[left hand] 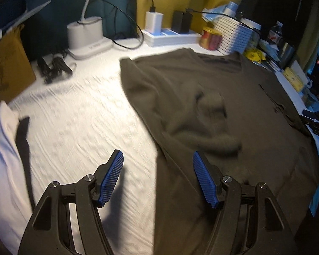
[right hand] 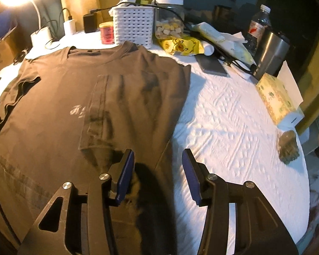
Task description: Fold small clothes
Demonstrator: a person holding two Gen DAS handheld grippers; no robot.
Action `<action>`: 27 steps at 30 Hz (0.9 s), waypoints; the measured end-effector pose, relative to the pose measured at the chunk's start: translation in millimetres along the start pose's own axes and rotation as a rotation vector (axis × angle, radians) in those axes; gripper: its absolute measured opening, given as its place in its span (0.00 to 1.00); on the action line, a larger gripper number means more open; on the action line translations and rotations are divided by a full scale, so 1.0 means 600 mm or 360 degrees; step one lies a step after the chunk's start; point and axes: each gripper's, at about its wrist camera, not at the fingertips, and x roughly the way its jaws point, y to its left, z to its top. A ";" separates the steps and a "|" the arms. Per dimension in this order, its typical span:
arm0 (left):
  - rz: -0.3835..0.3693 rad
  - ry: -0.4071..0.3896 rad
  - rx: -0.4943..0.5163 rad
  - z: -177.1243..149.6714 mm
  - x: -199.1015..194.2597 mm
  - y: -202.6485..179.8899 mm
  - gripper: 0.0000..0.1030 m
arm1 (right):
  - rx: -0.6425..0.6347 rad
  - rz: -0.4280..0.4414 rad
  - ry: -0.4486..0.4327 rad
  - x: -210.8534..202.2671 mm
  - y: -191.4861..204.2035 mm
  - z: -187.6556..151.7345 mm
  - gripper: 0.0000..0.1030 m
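Shirt (right hand: 91, 97), dark brown, lies spread on the white cover (right hand: 234, 127) of my bench, collar toward the clutter at the far edge and both sleeves folded in over the body. My left gripper (left hand: 158, 177) hangs over the shirt's left edge with its blue pads (left hand: 113, 177) spread wide and nothing between them; one finger is over bare cover, the other over the cloth. My right gripper (right hand: 158, 176) hangs over the shirt's right edge, also spread and holding nothing, one finger above the cloth and the other above the cover. Whether either gripper touches the cloth I cannot tell. The left view is blurred. Along the far edge stand a white basket (right hand: 134, 24), a red can (right hand: 107, 33), a jar (right hand: 169, 18) with a white lid and a bottle (right hand: 259, 27). A yellow bag (right hand: 181, 43) lies just beyond the shirt's right shoulder. A lamp base (left hand: 86, 35) sits at the far left, and a tissue box (right hand: 275, 97) lies near the right edge.
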 end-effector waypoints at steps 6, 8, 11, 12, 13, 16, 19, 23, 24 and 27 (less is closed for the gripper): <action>0.0053 -0.0025 0.0113 -0.027 -0.005 -0.021 0.41 | -0.0144 0.0062 -0.0045 -0.016 0.062 -0.012 0.48; 0.0079 -0.0024 0.0127 -0.029 -0.007 -0.020 0.34 | -0.0207 0.0055 -0.0040 -0.015 0.083 -0.017 0.48; 0.0088 -0.0012 0.0119 -0.029 -0.011 -0.017 0.34 | -0.0248 0.0072 -0.0020 -0.014 0.104 -0.028 0.48; 0.0100 -0.0021 0.0123 -0.029 -0.015 -0.019 0.34 | -0.0252 0.0073 -0.0019 -0.014 0.106 -0.030 0.48; 0.0101 -0.0038 0.0127 -0.028 -0.021 -0.021 0.35 | -0.0249 0.0071 -0.0022 -0.016 0.106 -0.032 0.48; 0.0083 -0.0081 0.0137 -0.021 -0.035 -0.032 0.35 | -0.0201 0.0054 -0.0061 -0.025 0.095 -0.029 0.48; 0.0048 -0.0107 0.0176 -0.013 -0.036 -0.055 0.35 | -0.0136 0.0034 -0.0103 -0.030 0.078 -0.020 0.48; 0.0069 -0.0074 0.0243 -0.002 -0.012 -0.088 0.35 | -0.0051 -0.0010 -0.0107 -0.017 0.055 -0.009 0.48; 0.0069 -0.0060 0.0262 -0.002 -0.007 -0.096 0.35 | -0.0042 -0.0018 -0.0096 -0.012 0.052 -0.008 0.48; 0.0069 0.0009 0.0335 -0.007 0.014 -0.121 0.47 | -0.0034 0.0004 -0.0055 0.001 0.048 -0.013 0.48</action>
